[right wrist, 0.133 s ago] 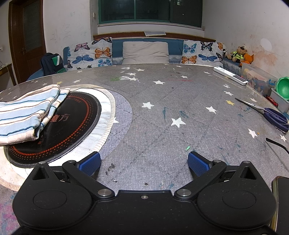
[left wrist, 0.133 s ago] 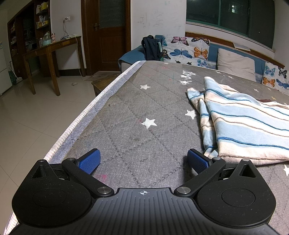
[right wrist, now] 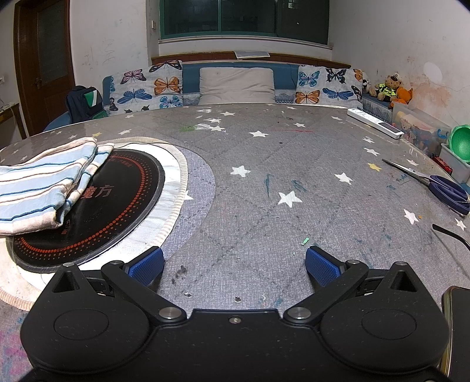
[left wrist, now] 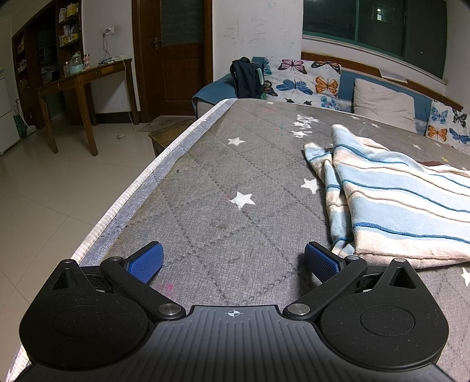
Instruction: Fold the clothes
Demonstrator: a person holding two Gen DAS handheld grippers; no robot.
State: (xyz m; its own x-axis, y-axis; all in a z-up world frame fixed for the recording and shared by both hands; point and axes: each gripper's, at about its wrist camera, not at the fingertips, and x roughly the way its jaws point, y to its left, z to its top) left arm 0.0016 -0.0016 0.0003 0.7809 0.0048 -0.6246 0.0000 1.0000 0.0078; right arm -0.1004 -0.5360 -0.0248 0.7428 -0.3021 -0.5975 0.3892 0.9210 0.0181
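A striped cloth [left wrist: 405, 205] lies folded over in layers on the star-print desk [left wrist: 229, 176], partly covering a round black hotplate [right wrist: 117, 199]; judging by its neat stacked edges, the folding looks largely done, perhaps with a final fold or tidy left. The left gripper [left wrist: 233, 260] and right gripper [right wrist: 234, 264] hover low over the desk, fingers spread wide, holding and touching nothing.

White walls [right wrist: 382, 35], dark window [right wrist: 243, 17], wooden door [left wrist: 173, 55]
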